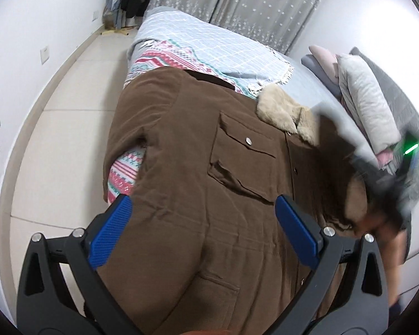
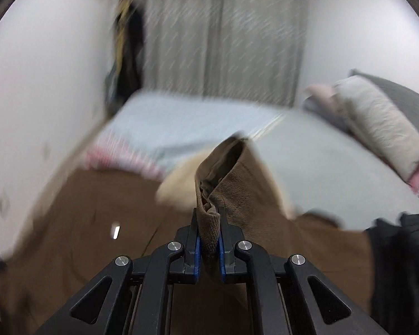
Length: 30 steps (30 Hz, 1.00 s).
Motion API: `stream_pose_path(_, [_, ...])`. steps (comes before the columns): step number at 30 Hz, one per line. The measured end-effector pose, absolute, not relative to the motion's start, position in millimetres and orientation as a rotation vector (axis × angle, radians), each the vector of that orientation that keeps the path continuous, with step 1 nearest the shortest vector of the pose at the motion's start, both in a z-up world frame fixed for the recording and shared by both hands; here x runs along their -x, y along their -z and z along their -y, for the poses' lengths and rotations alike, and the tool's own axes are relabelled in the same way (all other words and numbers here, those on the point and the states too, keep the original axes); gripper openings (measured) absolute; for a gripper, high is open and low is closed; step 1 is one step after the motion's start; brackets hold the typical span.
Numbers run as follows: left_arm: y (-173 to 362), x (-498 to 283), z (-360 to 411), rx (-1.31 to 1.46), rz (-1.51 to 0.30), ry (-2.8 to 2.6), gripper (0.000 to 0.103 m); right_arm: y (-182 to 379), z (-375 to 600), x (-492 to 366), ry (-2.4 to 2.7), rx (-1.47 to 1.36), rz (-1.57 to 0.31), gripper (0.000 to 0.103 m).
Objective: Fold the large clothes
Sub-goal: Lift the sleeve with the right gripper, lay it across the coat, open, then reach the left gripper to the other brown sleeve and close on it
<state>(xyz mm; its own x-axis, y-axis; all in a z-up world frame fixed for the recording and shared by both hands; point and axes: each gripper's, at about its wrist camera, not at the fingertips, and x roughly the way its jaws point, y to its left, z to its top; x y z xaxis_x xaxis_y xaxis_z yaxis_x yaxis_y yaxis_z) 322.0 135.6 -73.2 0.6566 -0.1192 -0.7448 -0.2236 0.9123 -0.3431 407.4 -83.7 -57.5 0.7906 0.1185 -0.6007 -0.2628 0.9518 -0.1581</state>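
Scene: a bedroom, a brown corduroy coat (image 1: 198, 173) spread face-up across the near end of a bed (image 1: 307, 83), filling most of the left wrist view.
Coat: 1 flap pocket with a metal snap (image 1: 248, 140) shows on the chest, a beige fur collar (image 1: 287, 114) lies at the top, toward the pillows.
Left gripper (image 1: 202, 237): released, its 2 blue pads spread wide above the coat's lower front, nothing between them.
Right gripper (image 2: 209, 248): clenched on a fold of the coat's brown corduroy, a cuff-like end standing up from between its blue pads; the view is motion-blurred.
Bedding: a pale blue checked blanket (image 1: 209, 44) and a pink patterned throw (image 1: 164, 58) lie beyond the coat.
Pillows: a grey pillow (image 1: 368, 103) is stacked with others at the right edge of the bed.
Backdrop: a grey patterned curtain (image 1: 251, 2) and white walls.
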Motion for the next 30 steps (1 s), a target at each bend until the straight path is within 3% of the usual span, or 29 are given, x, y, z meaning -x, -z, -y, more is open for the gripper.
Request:
stream_pose_path(7, [72.5, -317.6, -146.8, 0.461, -0.855, -0.05, 0.102, 145.0, 38.7, -404.6, -0.309, 0.384, -0.837, 0.018])
stream_pose_path(13, [75.1, -318.2, -141.4, 0.456, -0.867, -0.033, 0.102, 125.6, 50.2, -412.1, -0.3, 0.223, -0.814, 0.019])
stream_pose_path(18, [72.9, -316.9, -144.3, 0.442, -0.859, -0.035, 0.102, 137.2, 39.5, -424.0, -0.425, 0.134, -0.95, 0.02])
stream_pose_path(20, [73.2, -314.5, -150.6, 0.459, -0.857, -0.045, 0.102, 133.0, 46.1, -417.6, -0.445, 0.153, -0.921, 0.021])
stream_pose_path(23, [73.8, -310.5, -163.0, 0.483, -0.856, -0.061, 0.102, 117.8, 89.0, -418.5, -0.373, 0.051, -0.874, 0.038])
stream_pose_path(24, [74.2, -309.9, -166.1, 0.488, -0.854, -0.066, 0.102, 115.5, 114.6, -423.7, -0.312, -0.014, -0.878, 0.05])
stream_pose_path(30, [77.3, -306.9, -186.9, 0.59, -0.86, -0.057, 0.102, 164.0, 209.1, -439.0, -0.085, -0.094, -1.016, 0.053])
